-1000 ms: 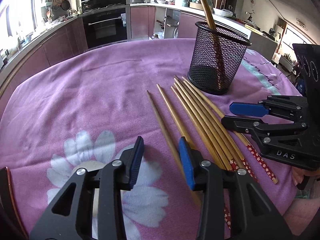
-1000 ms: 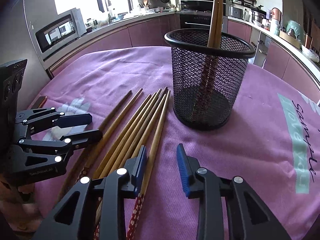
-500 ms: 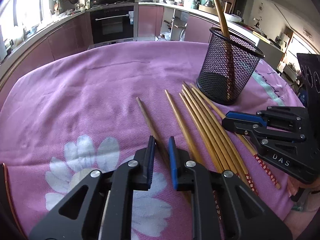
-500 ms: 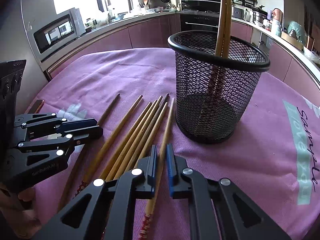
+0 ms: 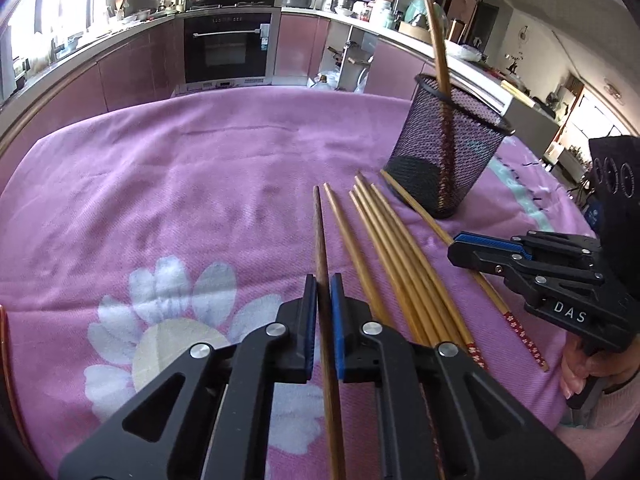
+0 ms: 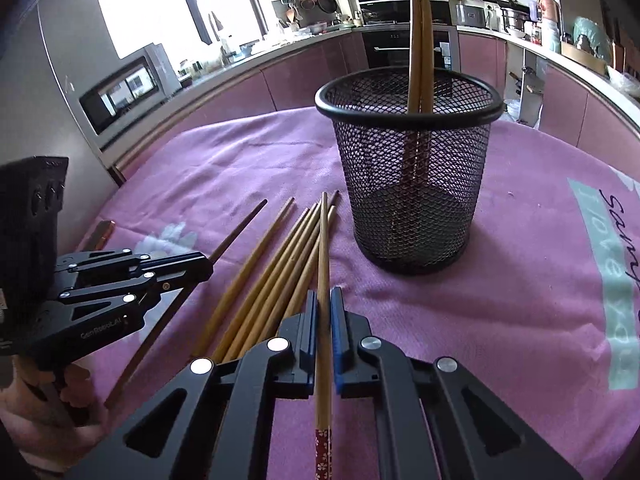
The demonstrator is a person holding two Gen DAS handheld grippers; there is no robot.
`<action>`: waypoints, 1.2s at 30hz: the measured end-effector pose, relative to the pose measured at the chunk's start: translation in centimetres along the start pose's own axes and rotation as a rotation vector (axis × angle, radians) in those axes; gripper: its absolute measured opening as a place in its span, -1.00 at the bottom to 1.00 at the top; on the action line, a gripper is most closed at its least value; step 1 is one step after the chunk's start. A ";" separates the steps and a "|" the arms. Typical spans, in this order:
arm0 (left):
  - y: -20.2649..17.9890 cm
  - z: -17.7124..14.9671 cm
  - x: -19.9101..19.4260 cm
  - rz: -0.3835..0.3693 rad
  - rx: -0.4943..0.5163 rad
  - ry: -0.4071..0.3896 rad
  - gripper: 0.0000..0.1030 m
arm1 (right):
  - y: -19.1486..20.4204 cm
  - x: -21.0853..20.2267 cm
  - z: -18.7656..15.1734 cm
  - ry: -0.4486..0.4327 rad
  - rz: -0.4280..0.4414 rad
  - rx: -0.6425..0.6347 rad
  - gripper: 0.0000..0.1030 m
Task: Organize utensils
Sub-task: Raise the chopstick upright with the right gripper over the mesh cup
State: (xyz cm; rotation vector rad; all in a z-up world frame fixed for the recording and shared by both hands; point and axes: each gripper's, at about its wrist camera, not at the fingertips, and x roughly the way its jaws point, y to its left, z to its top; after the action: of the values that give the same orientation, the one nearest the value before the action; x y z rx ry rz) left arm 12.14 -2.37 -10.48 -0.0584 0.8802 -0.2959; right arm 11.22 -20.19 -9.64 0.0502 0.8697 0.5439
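Note:
A black mesh holder stands on the purple cloth with two chopsticks upright in it; it also shows in the right wrist view. My left gripper is shut on a dark brown chopstick that points away from me. My right gripper is shut on a light bamboo chopstick with a red flowered end. Several loose bamboo chopsticks lie between the two grippers, left of the holder, and also show in the right wrist view.
The purple cloth with a white flower print covers the round table. A reddish-brown object lies at the table's left edge. Kitchen counters and an oven stand beyond the table.
Both grippers went from open to shut, each closing on one chopstick. Each held chopstick now points straight ahead between the fingers, apart from the loose pile.

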 end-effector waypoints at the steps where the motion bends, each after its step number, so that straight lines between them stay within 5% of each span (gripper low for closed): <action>1: 0.0 0.1 -0.3 -0.007 0.000 -0.005 -0.85 | 0.1 -0.3 0.0 -0.008 0.008 0.000 -0.89; 14: -0.8 1.4 -4.6 -0.143 -0.009 -0.093 -0.86 | 0.4 -4.5 0.2 -0.110 0.102 0.022 -0.89; 36: -1.1 4.4 -11.8 -0.250 0.003 -0.279 -0.86 | -0.8 -8.9 2.2 -0.274 0.133 0.046 -0.89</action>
State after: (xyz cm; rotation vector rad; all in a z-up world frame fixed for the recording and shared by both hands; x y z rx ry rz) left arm 8.20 -0.48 1.42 -0.2032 0.5944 -0.5094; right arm 8.59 -24.68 -2.10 0.2204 0.6140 0.6249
